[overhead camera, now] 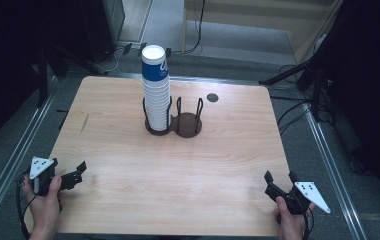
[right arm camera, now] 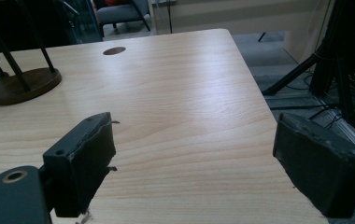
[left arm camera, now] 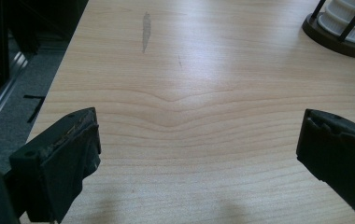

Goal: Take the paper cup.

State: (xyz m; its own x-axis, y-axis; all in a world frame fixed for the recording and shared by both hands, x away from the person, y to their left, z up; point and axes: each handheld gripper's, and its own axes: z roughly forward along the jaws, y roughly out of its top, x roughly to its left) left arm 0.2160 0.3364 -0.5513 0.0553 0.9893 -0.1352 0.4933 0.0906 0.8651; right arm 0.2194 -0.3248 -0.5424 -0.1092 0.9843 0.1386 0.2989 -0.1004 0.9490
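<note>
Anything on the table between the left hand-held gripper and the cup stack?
No. In the high view, only bare table lies between the left hand-held gripper and the cup stack.

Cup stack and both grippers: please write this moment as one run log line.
cup stack: upright in left holder ring | right ring: empty | left gripper: open, near table edge | right gripper: open, near table edge

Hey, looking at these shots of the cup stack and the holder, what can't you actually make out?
- Cup stack: the print on the blue top cup is too small to read in the high view; the frame edge cuts the stack off in the left gripper view.
- Holder: the stack hides its left ring's base in the high view.
- Cup count: the rims blur together.
- Dark spot on the table: hole or sticker, unclear.
</note>
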